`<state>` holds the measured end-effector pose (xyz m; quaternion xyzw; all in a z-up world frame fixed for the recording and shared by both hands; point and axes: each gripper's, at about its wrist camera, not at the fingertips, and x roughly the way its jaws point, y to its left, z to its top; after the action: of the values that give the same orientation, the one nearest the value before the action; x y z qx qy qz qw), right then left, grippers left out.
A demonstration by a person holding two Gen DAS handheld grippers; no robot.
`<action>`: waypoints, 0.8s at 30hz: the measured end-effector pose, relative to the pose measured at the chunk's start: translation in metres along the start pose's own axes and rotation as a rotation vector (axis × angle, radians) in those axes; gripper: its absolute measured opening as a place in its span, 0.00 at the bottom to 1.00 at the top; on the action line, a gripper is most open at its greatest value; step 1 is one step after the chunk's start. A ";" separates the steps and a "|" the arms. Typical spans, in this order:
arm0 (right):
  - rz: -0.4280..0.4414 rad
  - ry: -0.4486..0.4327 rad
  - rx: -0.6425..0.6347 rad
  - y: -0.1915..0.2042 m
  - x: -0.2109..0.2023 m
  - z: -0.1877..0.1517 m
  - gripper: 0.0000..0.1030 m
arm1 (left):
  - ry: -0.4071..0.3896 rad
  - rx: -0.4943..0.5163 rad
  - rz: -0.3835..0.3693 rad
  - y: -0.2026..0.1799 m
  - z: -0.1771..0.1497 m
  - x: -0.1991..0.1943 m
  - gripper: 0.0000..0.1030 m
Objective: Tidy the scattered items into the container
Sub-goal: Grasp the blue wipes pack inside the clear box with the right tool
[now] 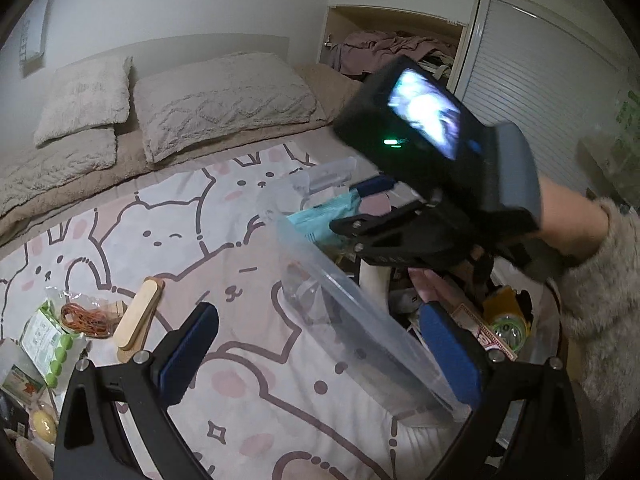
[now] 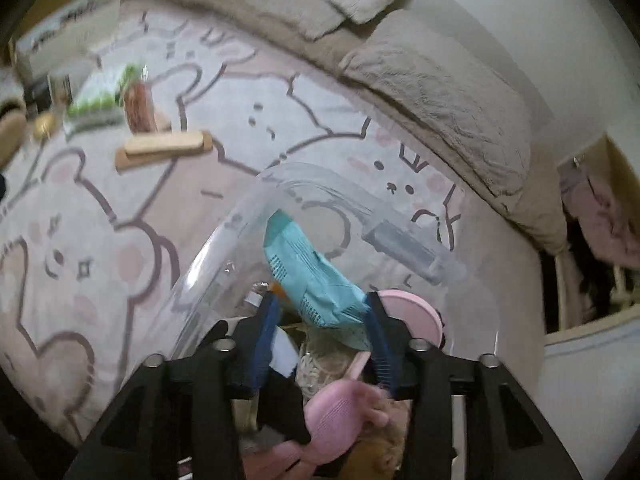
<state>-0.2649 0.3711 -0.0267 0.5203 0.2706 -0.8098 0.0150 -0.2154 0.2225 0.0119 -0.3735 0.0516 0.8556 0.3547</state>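
A clear plastic container [image 1: 352,300] stands on the bed's cartoon blanket and holds several items. My right gripper [image 2: 320,304] is over the container [image 2: 280,184], its blue pads on either side of a teal packet [image 2: 308,272]; whether they pinch it is unclear. The right gripper also shows in the left wrist view [image 1: 376,200], above the teal packet [image 1: 324,216]. My left gripper [image 1: 320,344] is open, its fingers astride the container's near wall. Scattered at the left lie a wooden block [image 1: 138,316], a bag of orange rubber bands [image 1: 86,318] and a green-and-white pack [image 1: 48,344].
A pink round lid [image 2: 416,312] and a pink brush [image 2: 340,412] lie in the container. A yellow item [image 1: 44,424] and small boxes sit at the blanket's left edge. Pillows [image 1: 216,104] line the headboard. A closet [image 1: 392,52] with clothes stands at the right.
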 end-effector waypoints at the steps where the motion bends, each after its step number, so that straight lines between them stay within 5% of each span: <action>1: -0.003 0.027 -0.034 0.003 0.004 0.004 0.67 | 0.000 -0.006 -0.004 0.003 -0.002 0.000 0.98; 6: -0.019 0.099 -0.161 0.014 0.018 0.016 0.70 | -0.001 -0.032 -0.009 0.016 -0.010 -0.002 0.98; 12: 0.085 0.117 -0.078 -0.006 0.033 0.023 0.69 | 0.014 -0.077 -0.021 0.034 -0.020 0.002 0.98; 15: 0.087 0.124 -0.050 -0.010 0.042 0.017 0.40 | 0.018 -0.090 -0.019 0.040 -0.024 0.003 0.98; 24: 0.138 0.081 0.040 -0.035 0.029 0.000 0.36 | 0.028 -0.103 -0.032 0.042 -0.027 0.001 0.98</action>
<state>-0.2888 0.4082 -0.0368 0.5702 0.2181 -0.7905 0.0494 -0.2267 0.1827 -0.0153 -0.4041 0.0063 0.8461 0.3476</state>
